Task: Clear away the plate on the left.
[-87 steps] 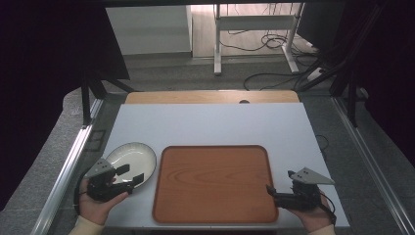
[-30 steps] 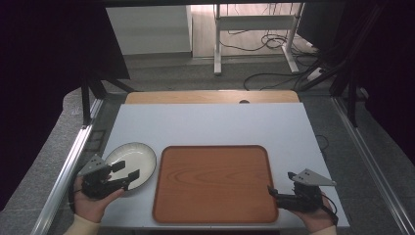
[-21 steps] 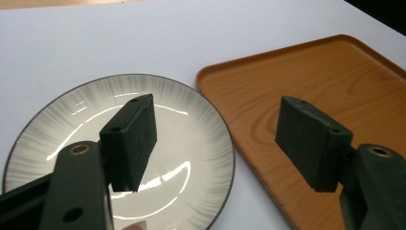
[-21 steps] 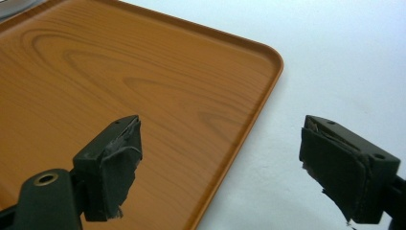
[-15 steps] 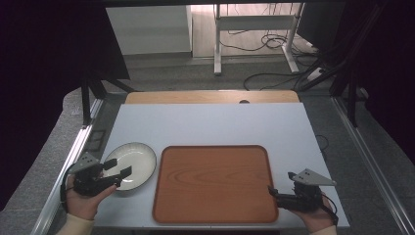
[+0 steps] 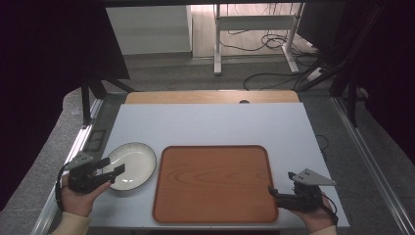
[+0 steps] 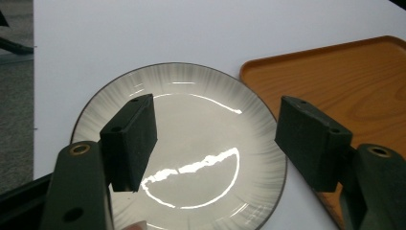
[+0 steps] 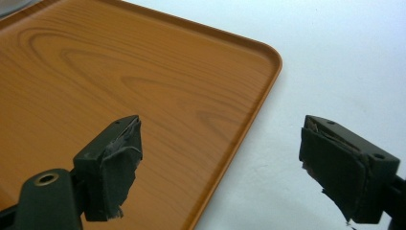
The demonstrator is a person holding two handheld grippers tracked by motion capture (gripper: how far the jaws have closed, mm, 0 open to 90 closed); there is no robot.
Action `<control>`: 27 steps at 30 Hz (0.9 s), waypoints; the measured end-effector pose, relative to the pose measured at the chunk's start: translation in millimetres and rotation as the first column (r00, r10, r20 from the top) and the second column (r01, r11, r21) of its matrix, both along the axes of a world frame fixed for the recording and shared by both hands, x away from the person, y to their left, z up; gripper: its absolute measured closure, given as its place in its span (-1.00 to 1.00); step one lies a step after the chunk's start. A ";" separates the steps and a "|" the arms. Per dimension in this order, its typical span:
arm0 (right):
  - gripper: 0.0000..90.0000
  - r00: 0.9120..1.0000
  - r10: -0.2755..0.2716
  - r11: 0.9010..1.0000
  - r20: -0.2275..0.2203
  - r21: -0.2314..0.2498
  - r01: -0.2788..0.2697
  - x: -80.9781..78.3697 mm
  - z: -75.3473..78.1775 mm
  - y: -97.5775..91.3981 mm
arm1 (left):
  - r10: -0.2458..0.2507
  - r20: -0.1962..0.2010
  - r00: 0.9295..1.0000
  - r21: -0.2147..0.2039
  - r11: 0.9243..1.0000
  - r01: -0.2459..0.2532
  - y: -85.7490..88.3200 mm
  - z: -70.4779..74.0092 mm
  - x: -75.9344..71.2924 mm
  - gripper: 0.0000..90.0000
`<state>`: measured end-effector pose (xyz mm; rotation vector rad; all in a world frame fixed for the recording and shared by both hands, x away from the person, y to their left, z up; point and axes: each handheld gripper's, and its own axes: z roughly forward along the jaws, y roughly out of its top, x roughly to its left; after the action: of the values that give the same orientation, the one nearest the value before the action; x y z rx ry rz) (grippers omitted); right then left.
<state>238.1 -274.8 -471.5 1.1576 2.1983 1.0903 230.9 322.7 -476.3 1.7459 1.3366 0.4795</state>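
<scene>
**Count on the table**

One white table [image 6: 210, 122] carries one round pale plate [image 6: 132, 156] at about 8 o'clock and one wooden-look orange tray [image 6: 213, 181] at about 6 o'clock. Two black two-jaw grippers are present: the left gripper [image 6: 111, 167] at 8 o'clock and the right gripper [image 6: 272, 193] at 4 o'clock, each held by one hand.

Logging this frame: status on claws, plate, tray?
Left claw open, over plate. Right claw open, astride the edge of the tray. Tray bare, nothing in the way.
</scene>
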 end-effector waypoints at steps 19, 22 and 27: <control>-0.67 1.000 -0.005 1.000 -0.002 0.002 0.005 0.3 0.0 0.3 | 0.065 -0.050 0.997 -0.008 0.998 -0.065 29.3 -2.8 16.9 -0.34; -0.67 1.000 -0.007 1.000 -0.001 0.003 0.007 0.1 0.3 0.2 | 0.080 -0.058 0.995 -0.014 0.997 -0.081 34.7 -1.6 21.9 -0.33; -0.67 1.000 -0.007 1.000 -0.002 0.004 0.007 0.6 0.0 0.3 | 0.091 -0.077 0.993 -0.034 0.995 -0.094 38.8 -1.2 33.2 -0.34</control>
<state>238.7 -274.5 -471.5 1.1678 2.1935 1.0919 264.1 361.4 -477.5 1.6918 1.4754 0.4406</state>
